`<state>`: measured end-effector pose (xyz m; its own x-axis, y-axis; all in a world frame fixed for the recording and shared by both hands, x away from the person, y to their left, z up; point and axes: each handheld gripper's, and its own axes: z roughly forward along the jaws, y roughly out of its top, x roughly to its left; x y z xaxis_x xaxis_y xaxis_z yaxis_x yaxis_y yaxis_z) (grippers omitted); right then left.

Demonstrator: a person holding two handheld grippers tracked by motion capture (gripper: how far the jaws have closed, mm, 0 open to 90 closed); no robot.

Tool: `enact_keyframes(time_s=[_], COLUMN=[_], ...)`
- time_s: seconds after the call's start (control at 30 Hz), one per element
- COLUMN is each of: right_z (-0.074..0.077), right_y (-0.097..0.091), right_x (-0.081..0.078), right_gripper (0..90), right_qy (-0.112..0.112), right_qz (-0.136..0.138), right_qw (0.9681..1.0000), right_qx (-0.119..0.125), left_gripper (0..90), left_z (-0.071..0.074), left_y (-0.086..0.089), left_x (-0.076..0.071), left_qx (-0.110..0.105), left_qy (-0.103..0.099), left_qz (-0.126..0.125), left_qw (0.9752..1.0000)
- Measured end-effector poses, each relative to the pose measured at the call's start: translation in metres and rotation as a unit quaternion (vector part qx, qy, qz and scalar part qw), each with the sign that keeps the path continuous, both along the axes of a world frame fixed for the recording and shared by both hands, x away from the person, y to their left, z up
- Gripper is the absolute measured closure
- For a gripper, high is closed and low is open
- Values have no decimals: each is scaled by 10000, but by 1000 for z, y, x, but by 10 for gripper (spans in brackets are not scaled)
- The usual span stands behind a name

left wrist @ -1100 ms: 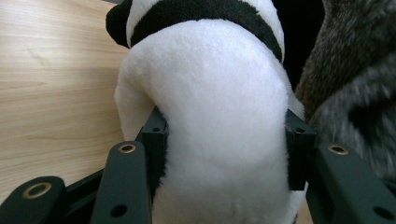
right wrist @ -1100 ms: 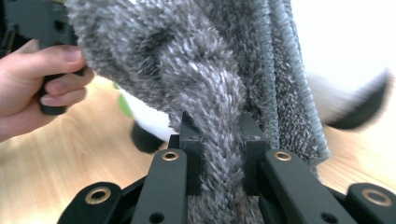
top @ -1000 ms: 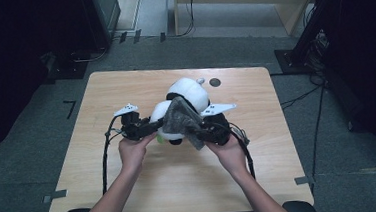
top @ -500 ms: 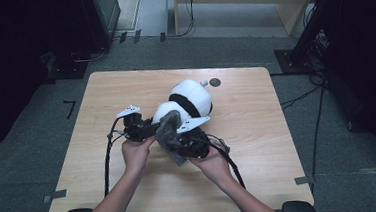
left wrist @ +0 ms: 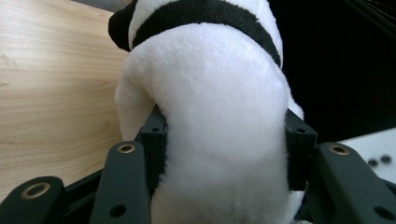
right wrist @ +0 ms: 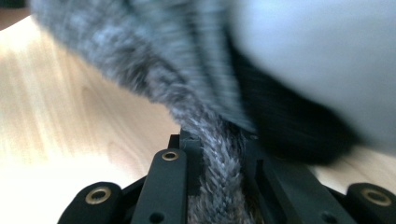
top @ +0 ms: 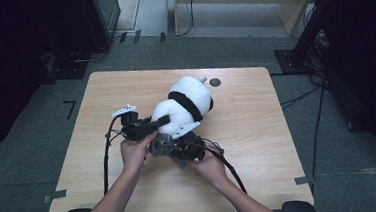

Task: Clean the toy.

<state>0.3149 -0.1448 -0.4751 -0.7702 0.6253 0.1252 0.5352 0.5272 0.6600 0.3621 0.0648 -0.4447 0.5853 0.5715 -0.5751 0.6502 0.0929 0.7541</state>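
Note:
A white plush panda (top: 191, 96) with a black band lies in the middle of the wooden table (top: 258, 131). My left gripper (top: 165, 120) is shut on its white rear end; in the left gripper view the body (left wrist: 215, 107) bulges between the two pads (left wrist: 153, 140). My right gripper (top: 175, 146) sits just in front of the toy, near the person, shut on a grey fuzzy knitted cloth (top: 158, 147). In the right gripper view the cloth (right wrist: 140, 56) runs up from between the jaws, next to the toy's black part (right wrist: 285, 121) and white fur (right wrist: 317, 60).
A small dark round disc (top: 215, 82) lies on the table behind the toy. Black cables (top: 107, 157) trail from both grippers across the near half of the table. Tape marks (top: 301, 180) sit at the near corners. Dark equipment stands around the table.
The right gripper has come down and toward the person with the grey cloth, from over the toy's side to low by the table. The left gripper and the toy stayed put.

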Motion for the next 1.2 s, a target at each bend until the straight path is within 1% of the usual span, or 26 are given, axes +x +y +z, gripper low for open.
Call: enact_keyframes(time_s=[0.07, 0.17, 0.27, 0.43, 0.57, 0.6, 0.67, 0.77, 0.83, 0.93, 1.13, 1.2], right_z=[1, 1, 2, 5, 9, 10, 13, 16, 18, 20, 29, 30], right_y=[-6, -14, -20, -31, -43, -45, -51, -59, -66, -77, -99, -106], right_x=[3, 6, 8, 10, 12, 12, 13, 15, 16, 19, 23, 24], right_gripper=[779, 779, 778, 778, 778, 778, 778, 778, 775, 772, 771, 770], right_qy=[11, 32, 64, 43, 35, 10, -18, -75, -86, -109, -188, -212], right_qz=[-62, -149, -217, -290, -434, -453, -517, -600, -712, -838, -1163, -1215], right_qw=[10000, 9999, 9997, 9996, 9991, 9990, 9986, 9981, 9973, 9962, 9922, 9914], right_qx=[48, 13, 4, -41, 11, 20, 55, 94, 128, 226, 416, 445], left_gripper=[493, 492, 492, 492, 492, 491, 491, 491, 491, 491, 491, 491], left_z=[0, 0, 0, 1, 1, 1, 2, 2, 2, 2, 2, 2], left_y=[2, 4, 5, 11, 17, 17, 21, 27, 31, 38, 49, 50], left_x=[1, 1, 1, 3, 5, 5, 6, 8, 10, 12, 16, 17], left_qx=[-28, 4, 29, 167, 268, 268, 379, 444, 430, 478, 638, 742], left_qy=[20, -19, -17, -102, -150, -150, -197, -218, -203, -206, -274, -336], left_qz=[19, 31, 32, 104, 198, 198, 259, 332, 407, 495, 575, 579], left_qw=[10000, 10000, 10000, 9998, 9993, 9993, 9988, 9982, 9980, 9974, 9959, 9950])
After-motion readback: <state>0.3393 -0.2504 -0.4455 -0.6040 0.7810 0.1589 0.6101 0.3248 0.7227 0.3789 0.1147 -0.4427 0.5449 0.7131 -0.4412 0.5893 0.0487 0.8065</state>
